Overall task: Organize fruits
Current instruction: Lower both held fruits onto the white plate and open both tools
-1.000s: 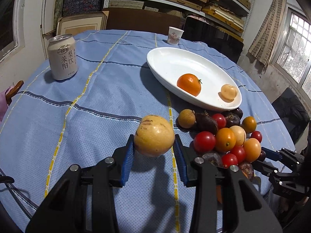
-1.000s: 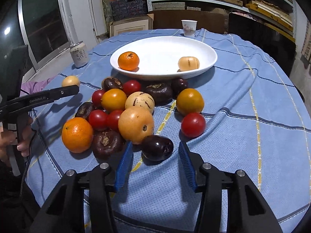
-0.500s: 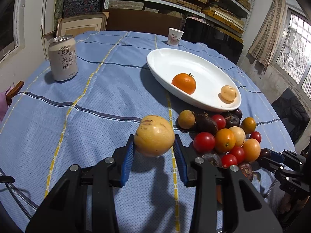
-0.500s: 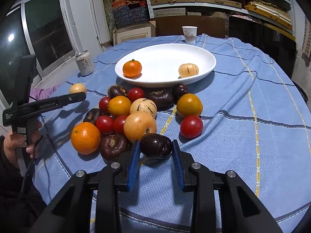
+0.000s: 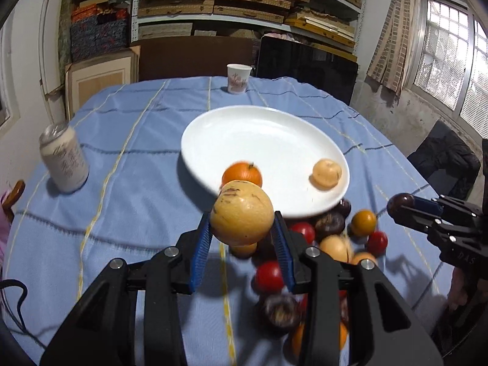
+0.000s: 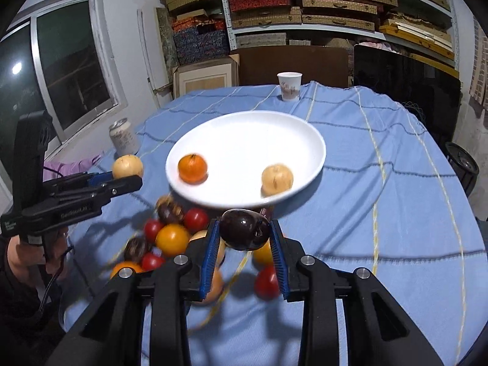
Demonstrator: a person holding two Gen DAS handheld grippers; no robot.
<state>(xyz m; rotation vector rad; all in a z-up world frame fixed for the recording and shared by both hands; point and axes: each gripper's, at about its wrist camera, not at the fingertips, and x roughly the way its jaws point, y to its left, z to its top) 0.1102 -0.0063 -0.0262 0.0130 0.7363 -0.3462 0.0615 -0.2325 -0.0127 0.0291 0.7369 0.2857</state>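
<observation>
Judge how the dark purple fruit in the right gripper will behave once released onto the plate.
The dark purple fruit looks round and glossy, so it will probably roll on the smooth white plate. Its sheen suggests slipperiness against the ribbed blue fingers. It seems firm: no visible denting under the grip.

Both fruits now aloft near the white plate [image 6: 308,135]: dark plum [image 6: 244,233] newly clamped, yellow fruit [image 5: 242,216] higher.

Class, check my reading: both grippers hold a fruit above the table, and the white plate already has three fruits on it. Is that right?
One detail is wrong: the white plate holds two fruits, not three, an orange and a pale yellow fruit, as the right wrist view shows. Both grippers do hold a fruit above the table.
</observation>
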